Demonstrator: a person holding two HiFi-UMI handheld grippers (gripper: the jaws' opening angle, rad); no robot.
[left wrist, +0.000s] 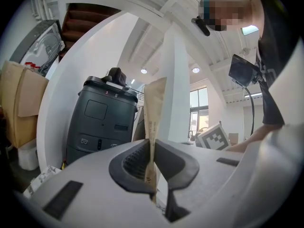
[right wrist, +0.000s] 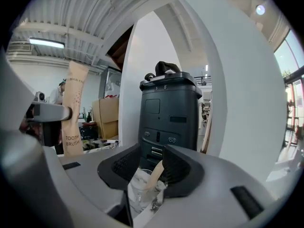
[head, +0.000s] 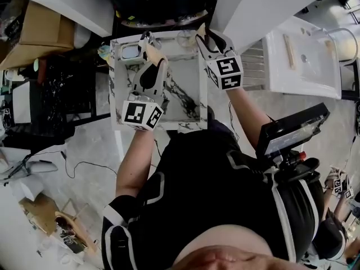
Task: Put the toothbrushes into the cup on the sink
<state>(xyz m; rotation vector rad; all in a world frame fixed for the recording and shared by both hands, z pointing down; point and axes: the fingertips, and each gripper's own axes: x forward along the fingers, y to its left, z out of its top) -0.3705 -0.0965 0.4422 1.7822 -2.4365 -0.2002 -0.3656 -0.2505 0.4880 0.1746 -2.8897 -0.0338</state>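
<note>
The sink is white marble with black veining. The toothbrush packet is tan paper with dark lettering and small dots. The marker cube carries black squares on white. The cabinet is dark grey.

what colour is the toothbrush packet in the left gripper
Pale tan with dark print; toothbrush packet shows best in right gripper view.

The left arm and the right arm reach forward from the body side by side, bare below short black sleeves, each ending at a gripper with a marker cube. The left gripper points about level, its jaws pressed together on a paper-wrapped toothbrush that stands upright between them. The right gripper tips slightly downward and its jaws stand wide apart, pressing on nothing.
</note>
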